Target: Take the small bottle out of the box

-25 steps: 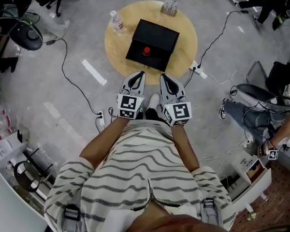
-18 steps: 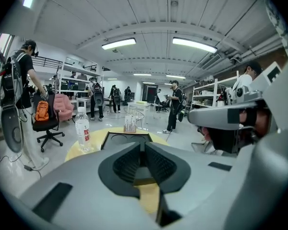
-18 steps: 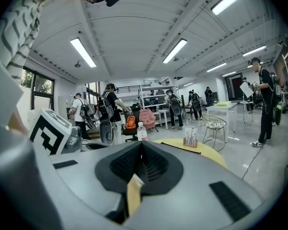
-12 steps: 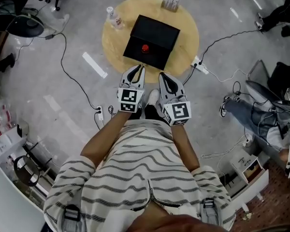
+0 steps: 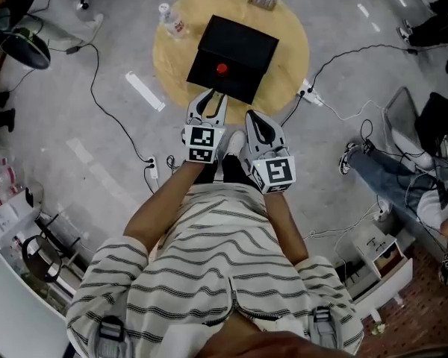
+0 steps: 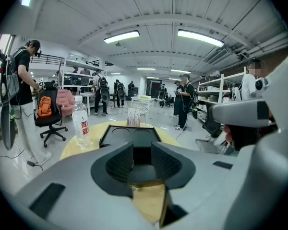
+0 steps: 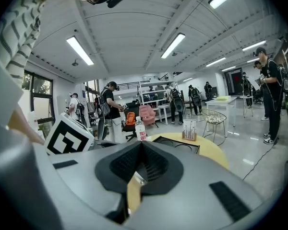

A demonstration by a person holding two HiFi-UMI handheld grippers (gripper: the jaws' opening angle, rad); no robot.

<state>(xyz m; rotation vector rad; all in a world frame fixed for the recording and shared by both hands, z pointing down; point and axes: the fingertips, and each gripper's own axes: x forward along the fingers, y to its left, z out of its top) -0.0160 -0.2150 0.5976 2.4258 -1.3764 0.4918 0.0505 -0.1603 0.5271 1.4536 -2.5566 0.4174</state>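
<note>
Small bottle (image 5: 222,68) upright in box (image 5: 246,43), red cap up; L gripper (image 6: 142,152) just opening, empty; R gripper (image 7: 142,147) clenched

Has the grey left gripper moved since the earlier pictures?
Yes. The grey left gripper has advanced toward the black square box on the round wooden table; its jaws have just been opening, with nothing between them.

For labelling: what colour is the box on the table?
The box is black; head view shows it best.
</note>
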